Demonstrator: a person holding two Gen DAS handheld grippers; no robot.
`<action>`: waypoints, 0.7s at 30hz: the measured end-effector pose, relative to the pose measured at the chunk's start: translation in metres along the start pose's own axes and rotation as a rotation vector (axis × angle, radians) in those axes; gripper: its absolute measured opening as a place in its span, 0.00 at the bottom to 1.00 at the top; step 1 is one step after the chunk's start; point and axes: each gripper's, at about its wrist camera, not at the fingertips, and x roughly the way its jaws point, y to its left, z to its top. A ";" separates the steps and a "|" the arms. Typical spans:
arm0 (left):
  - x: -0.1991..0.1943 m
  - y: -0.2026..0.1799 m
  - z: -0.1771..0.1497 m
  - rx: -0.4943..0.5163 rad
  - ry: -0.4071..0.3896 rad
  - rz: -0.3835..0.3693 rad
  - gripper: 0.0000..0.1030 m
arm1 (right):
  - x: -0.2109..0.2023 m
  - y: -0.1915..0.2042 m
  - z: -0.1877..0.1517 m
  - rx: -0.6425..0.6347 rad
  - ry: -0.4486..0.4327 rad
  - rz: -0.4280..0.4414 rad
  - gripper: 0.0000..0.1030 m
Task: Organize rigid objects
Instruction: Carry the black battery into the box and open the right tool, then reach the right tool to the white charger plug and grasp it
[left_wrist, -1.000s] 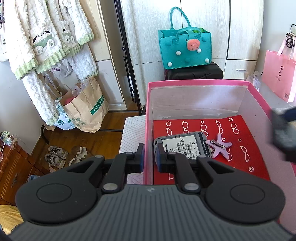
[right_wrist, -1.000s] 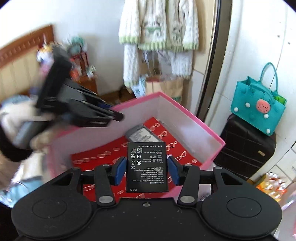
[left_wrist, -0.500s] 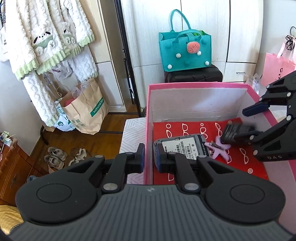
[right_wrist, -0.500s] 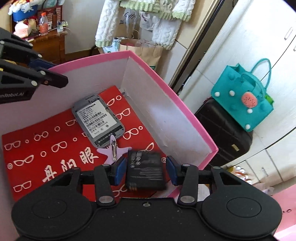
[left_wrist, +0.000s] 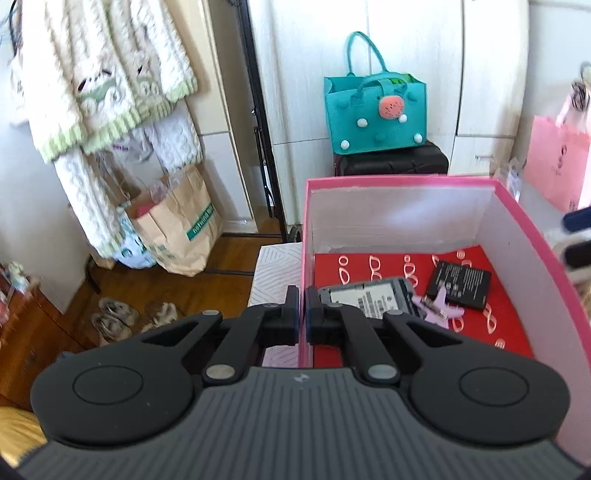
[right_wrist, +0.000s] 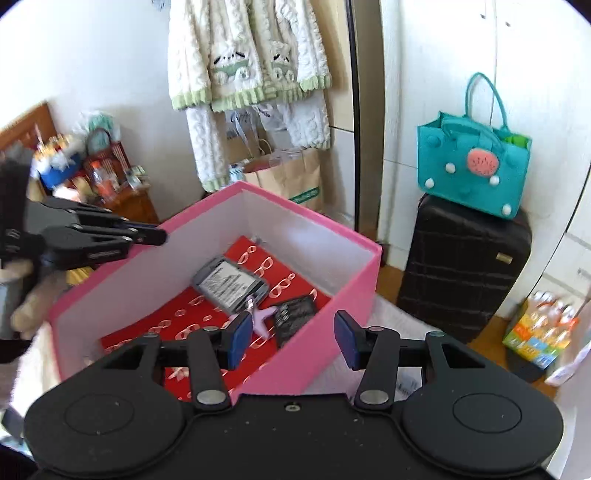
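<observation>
**Kid:** Jaws first! What are the two grabbers doing?

**Grown-up:** On the left side, the left gripper (left_wrist: 301, 320) is pinched tight on the pink box (left_wrist: 399, 181), with one finger outside its wall and one inside. I think it holds the box so it won't slide.

**Kid:** And inside the box?

**Grown-up:** An old grey phone (left_wrist: 369, 298) lies on its face on the red liner (left_wrist: 509, 328) (the paper with little glasses on it). A purple star clip (left_wrist: 439, 309) sits just beside it, touching. Next comes the black battery (left_wrist: 461, 283), flat on the liner, with one corner by the clip.

**Kid:** Who put it there?

**Grown-up:** Probably the right gripper (right_wrist: 293, 341). Its jaws have just been opening and now stand apart with nothing between them, hanging over the box's near edge. The battery is let go.

**Kid:** So that one is done?

**Grown-up:** Looks like it.
</observation>
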 end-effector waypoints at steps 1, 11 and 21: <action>-0.001 -0.001 -0.002 0.003 0.005 0.006 0.03 | -0.006 -0.001 -0.005 0.016 -0.012 0.009 0.59; -0.022 0.001 -0.028 -0.029 0.007 0.010 0.04 | -0.044 -0.003 -0.074 0.087 -0.063 -0.060 0.63; -0.019 0.002 -0.025 -0.017 -0.022 -0.001 0.03 | -0.044 -0.003 -0.136 0.112 -0.036 -0.216 0.63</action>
